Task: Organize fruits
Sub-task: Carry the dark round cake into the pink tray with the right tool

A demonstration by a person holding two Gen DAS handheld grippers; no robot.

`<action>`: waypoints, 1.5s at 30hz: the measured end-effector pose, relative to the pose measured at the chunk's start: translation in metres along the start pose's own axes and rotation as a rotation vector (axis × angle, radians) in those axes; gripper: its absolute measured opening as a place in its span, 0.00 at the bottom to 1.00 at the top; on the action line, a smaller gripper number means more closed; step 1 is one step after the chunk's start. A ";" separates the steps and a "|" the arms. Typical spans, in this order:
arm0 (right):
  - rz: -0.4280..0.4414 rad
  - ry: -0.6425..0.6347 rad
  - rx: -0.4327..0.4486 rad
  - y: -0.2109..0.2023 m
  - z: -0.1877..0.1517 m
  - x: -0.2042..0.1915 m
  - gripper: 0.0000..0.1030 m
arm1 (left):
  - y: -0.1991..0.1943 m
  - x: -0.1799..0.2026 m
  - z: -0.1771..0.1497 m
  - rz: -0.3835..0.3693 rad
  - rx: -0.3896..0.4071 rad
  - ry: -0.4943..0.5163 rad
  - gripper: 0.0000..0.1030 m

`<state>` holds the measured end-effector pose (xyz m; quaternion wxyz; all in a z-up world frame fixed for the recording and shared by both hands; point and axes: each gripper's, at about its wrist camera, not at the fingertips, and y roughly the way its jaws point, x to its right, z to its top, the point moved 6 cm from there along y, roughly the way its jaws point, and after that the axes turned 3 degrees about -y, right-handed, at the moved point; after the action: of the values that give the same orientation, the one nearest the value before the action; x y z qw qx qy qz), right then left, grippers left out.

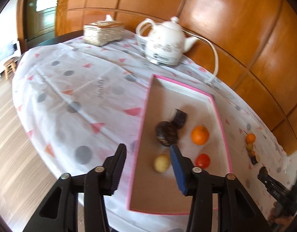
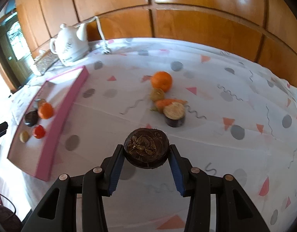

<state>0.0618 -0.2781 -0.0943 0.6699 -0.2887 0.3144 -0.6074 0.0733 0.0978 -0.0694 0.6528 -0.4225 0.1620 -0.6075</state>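
Dark fruit half pinched in the right claw, pink tray waiting on the left

The dark brown fruit half [image 2: 146, 147], cut face toward the camera, is clamped by its rind between the right claw [image 2: 146, 150] above the counter [image 2: 206, 154]. It looks stiff, light and rough-skinned, so the rind sides should hold best. Loose pieces remain: an orange [image 2: 161, 81] and another cut half [image 2: 174, 114]. The pink tray [image 1: 142, 108] holds earlier fruit; the left claw [image 1: 148, 154] hangs spread and empty over its near edge.
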 end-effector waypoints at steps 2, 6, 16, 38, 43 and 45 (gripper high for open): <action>0.022 -0.021 0.010 -0.004 0.003 -0.011 0.45 | -0.001 -0.012 -0.001 0.019 0.000 -0.024 0.48; 0.066 -0.068 0.020 -0.007 0.008 -0.037 0.45 | 0.001 -0.035 -0.002 0.052 -0.010 -0.081 0.48; 0.185 -0.199 0.022 -0.010 0.013 -0.104 0.45 | 0.002 -0.055 -0.002 0.078 -0.005 -0.127 0.49; 0.282 -0.571 -0.200 0.052 -0.008 -0.236 0.45 | 0.005 -0.049 -0.010 0.068 -0.019 -0.097 0.49; 0.238 -0.562 -0.176 0.062 0.001 -0.240 0.45 | 0.006 -0.050 -0.011 0.069 -0.021 -0.099 0.49; 0.229 -0.551 -0.168 0.065 0.005 -0.241 0.46 | 0.006 -0.050 -0.011 0.070 -0.021 -0.099 0.49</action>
<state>0.0913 -0.0322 -0.1235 0.7679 -0.4597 0.2005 -0.3984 0.0585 0.1401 -0.0955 0.6763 -0.4530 0.1508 -0.5610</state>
